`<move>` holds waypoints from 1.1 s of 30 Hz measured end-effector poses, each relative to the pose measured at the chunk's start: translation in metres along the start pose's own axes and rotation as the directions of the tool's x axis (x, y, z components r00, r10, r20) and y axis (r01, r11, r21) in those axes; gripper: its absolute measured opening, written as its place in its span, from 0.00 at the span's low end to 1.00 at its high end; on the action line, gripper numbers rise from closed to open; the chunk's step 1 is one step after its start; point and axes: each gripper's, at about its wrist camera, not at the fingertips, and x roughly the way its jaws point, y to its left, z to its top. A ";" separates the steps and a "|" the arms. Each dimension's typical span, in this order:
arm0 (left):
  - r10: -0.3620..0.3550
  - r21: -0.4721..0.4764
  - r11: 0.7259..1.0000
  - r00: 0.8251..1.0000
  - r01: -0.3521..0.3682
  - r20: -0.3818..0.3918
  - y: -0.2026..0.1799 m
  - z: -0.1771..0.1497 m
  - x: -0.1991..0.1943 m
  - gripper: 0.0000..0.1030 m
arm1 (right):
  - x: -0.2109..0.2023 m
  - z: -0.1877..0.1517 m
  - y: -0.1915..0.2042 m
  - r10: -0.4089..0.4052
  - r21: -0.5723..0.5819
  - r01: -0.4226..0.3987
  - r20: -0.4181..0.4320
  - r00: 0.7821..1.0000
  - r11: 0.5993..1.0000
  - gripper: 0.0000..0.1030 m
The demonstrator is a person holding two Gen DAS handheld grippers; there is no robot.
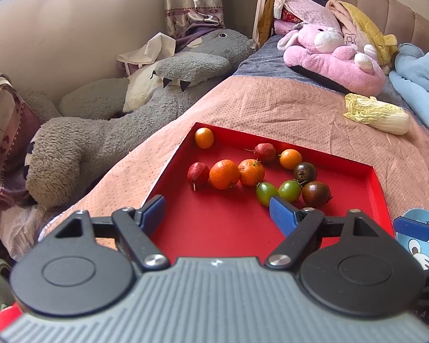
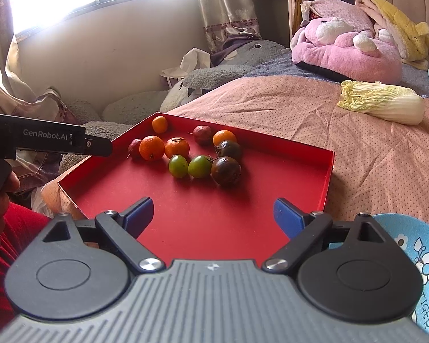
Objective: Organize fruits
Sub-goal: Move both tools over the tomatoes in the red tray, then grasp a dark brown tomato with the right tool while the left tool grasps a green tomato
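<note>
The left gripper (image 1: 217, 211) hangs level with its blue-padded fingers (image 1: 153, 210) spread wide, nothing between them. The right gripper (image 2: 213, 217) matches it, jaws wide apart and empty. A bare hand (image 2: 3, 197), probably the left, grips the left gripper's handle.

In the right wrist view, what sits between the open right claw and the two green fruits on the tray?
Nothing: between the right claw and the green fruits there is only bare floor of the red tray, as the right wrist view shows.

Ten small fruits (image 2: 186, 154) clustered on red tray (image 2: 300, 200).
</note>
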 end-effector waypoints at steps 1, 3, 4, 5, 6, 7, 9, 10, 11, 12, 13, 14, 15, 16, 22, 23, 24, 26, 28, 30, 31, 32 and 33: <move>0.001 -0.003 1.000 1.000 -0.001 -0.001 0.001 -0.001 0.000 0.80 | 0.001 0.001 -0.002 -0.004 0.000 0.004 0.000 1.000 1.000 0.90; 0.005 0.000 1.000 1.000 -0.005 -0.009 0.001 -0.001 0.001 0.80 | 0.005 0.004 -0.007 -0.013 0.000 0.013 -0.001 1.000 1.000 0.90; 0.004 0.004 1.000 1.000 -0.004 -0.011 0.001 -0.002 0.001 0.80 | 0.008 0.006 -0.009 -0.019 0.002 0.019 -0.003 1.000 1.000 0.89; 0.000 0.007 1.000 1.000 0.000 -0.011 0.001 -0.002 0.000 0.80 | 0.011 0.008 -0.012 -0.022 0.006 0.022 -0.005 1.000 1.000 0.87; -0.004 0.010 1.000 1.000 0.005 -0.015 0.000 -0.003 0.000 0.80 | 0.016 0.010 -0.015 -0.025 0.013 0.025 -0.009 1.000 1.000 0.86; -0.016 0.004 1.000 1.000 0.016 -0.023 0.001 -0.002 0.000 0.80 | 0.021 0.013 -0.017 -0.028 0.017 0.028 -0.013 1.000 0.999 0.86; -0.019 0.004 1.000 0.999 0.019 -0.037 0.001 -0.002 0.000 0.80 | 0.032 0.019 -0.019 -0.037 0.017 0.038 -0.028 0.999 0.999 0.84; -0.015 0.001 1.000 0.999 0.015 -0.045 0.002 -0.002 0.000 0.80 | 0.038 0.021 -0.020 -0.039 0.015 0.040 -0.038 0.999 0.999 0.81; -0.024 -0.014 1.000 0.999 0.023 -0.040 0.004 -0.002 0.000 0.80 | 0.046 0.024 -0.020 -0.038 0.013 0.039 -0.054 0.998 0.999 0.77; -0.027 -0.024 0.999 0.999 0.025 -0.045 0.006 -0.001 0.000 0.79 | 0.053 0.027 -0.020 -0.036 0.009 0.036 -0.068 0.997 0.999 0.75; -0.027 -0.034 0.999 0.999 0.025 -0.047 0.008 -0.001 0.000 0.80 | 0.060 0.030 -0.019 -0.033 0.005 0.033 -0.083 0.996 0.999 0.73; -0.028 -0.045 0.999 0.999 0.026 -0.046 0.010 -0.001 0.000 0.80 | 0.067 0.032 -0.019 -0.032 -0.001 0.032 -0.096 0.995 0.999 0.72; -0.028 -0.057 0.998 0.999 0.025 -0.044 0.013 -0.001 -0.001 0.80 | 0.075 0.034 -0.017 -0.033 -0.010 0.032 -0.111 0.993 0.999 0.71; -0.026 -0.067 0.997 0.999 0.023 -0.045 0.014 0.000 -0.001 0.79 | 0.082 0.036 -0.016 -0.035 -0.016 0.033 -0.123 0.992 0.999 0.70; -0.034 -0.116 0.993 0.997 0.025 -0.073 0.025 0.000 0.000 0.80 | 0.121 0.042 -0.013 -0.054 -0.041 0.047 -0.200 0.978 0.998 0.63; -0.034 -0.122 0.992 0.996 0.025 -0.078 0.026 0.000 0.001 0.80 | 0.126 0.041 -0.013 -0.055 -0.043 0.047 -0.210 0.976 0.998 0.60; -0.036 -0.125 0.992 0.996 0.025 -0.083 0.027 0.000 0.003 0.79 | 0.128 0.042 -0.013 -0.058 -0.049 0.049 -0.208 0.976 0.998 0.60; -0.035 -0.125 0.992 0.996 0.025 -0.082 0.026 0.000 0.007 0.79 | 0.132 0.043 -0.011 -0.062 -0.066 0.049 -0.205 0.977 0.997 0.57; -0.043 -0.106 0.994 0.996 0.035 -0.078 0.022 -0.001 0.011 0.79 | 0.134 0.046 -0.010 -0.056 -0.075 0.041 -0.201 0.978 0.996 0.51; -0.044 -0.062 0.997 0.995 0.038 -0.086 0.013 -0.002 0.016 0.79 | 0.136 0.047 -0.008 -0.059 -0.089 0.042 -0.194 0.979 0.995 0.40; -0.046 -0.038 0.998 0.995 0.043 -0.083 0.009 -0.002 0.018 0.79 | 0.136 0.047 -0.008 -0.061 -0.090 0.044 -0.194 0.979 0.995 0.40; -0.051 -0.020 0.999 0.995 0.049 -0.081 0.004 -0.002 0.019 0.79 | 0.134 0.046 -0.008 -0.060 -0.089 0.043 -0.193 0.979 0.995 0.40; -0.058 -0.004 0.998 0.996 0.057 -0.071 0.000 -0.002 0.021 0.79 | 0.132 0.046 -0.009 -0.057 -0.085 0.041 -0.193 0.980 0.996 0.40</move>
